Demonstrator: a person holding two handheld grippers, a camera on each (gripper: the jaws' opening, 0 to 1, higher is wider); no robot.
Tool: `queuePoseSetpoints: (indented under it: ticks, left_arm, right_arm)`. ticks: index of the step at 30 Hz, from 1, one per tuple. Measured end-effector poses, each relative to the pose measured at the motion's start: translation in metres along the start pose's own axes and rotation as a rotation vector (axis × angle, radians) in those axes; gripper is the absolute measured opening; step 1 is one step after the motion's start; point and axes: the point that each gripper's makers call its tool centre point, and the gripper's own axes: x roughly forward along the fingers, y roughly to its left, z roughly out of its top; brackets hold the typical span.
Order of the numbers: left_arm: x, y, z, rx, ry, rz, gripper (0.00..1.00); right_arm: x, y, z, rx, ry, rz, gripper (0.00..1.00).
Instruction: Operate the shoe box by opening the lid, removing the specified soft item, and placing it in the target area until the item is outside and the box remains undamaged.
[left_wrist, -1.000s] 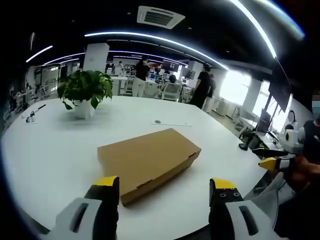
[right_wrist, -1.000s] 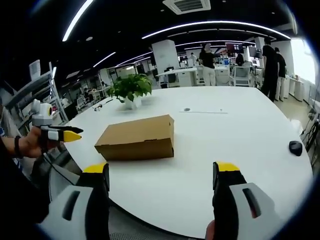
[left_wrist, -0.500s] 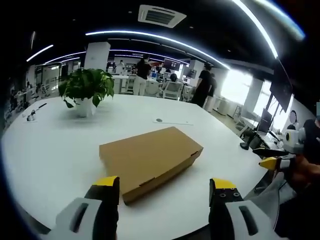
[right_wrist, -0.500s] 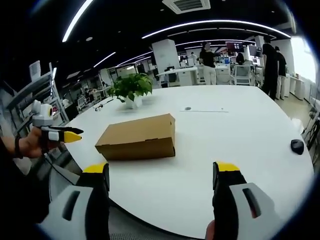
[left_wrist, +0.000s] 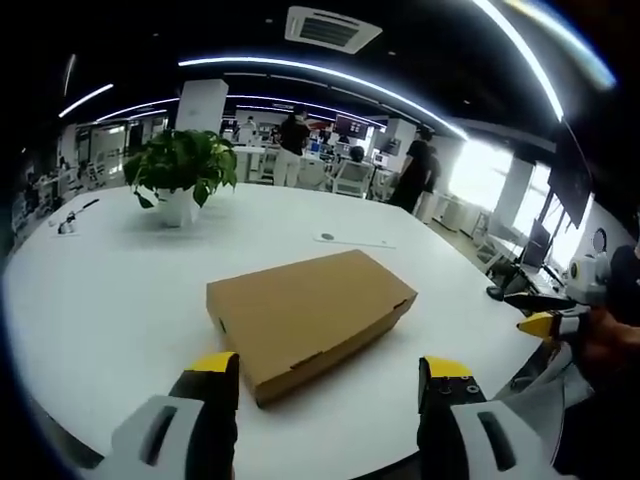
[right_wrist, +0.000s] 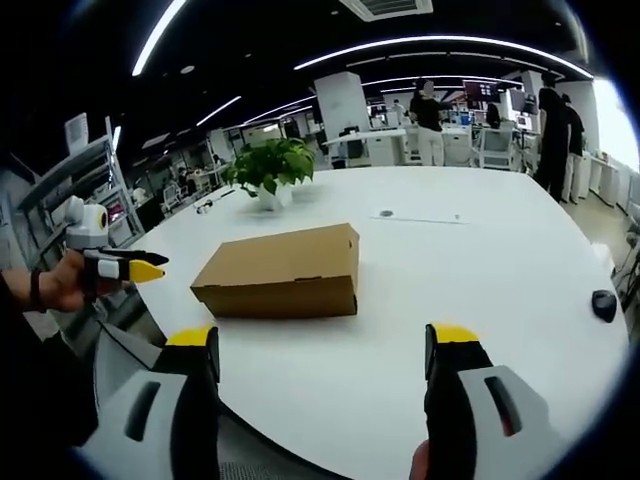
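On the white table (left_wrist: 90, 300) sits a closed shoe box (left_wrist: 310, 320); both grippers hover, jaws apart.

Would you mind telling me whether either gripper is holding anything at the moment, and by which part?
Nothing is held. The left gripper and right gripper both stand open, short of the closed shoe box on the table.
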Motion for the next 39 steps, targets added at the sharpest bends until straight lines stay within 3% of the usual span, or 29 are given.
queuePoseSetpoints:
  ticks: [14, 21, 39]
  left_arm:
    - [0.021, 0.016, -0.001, -0.01, 0.005, 0.016, 0.74]
    - [0.028, 0.023, -0.011, -0.009, 0.028, 0.023, 0.74]
    - [0.061, 0.06, -0.025, -0.016, 0.073, 0.057, 0.73]
  right_arm:
    - [0.057, 0.002, 0.008, -0.062, 0.048, 0.089, 0.79]
    - [0.082, 0.002, 0.01, -0.08, 0.067, 0.12, 0.79]
    - [0.15, -0.009, -0.01, -0.148, 0.176, 0.185, 0.76]
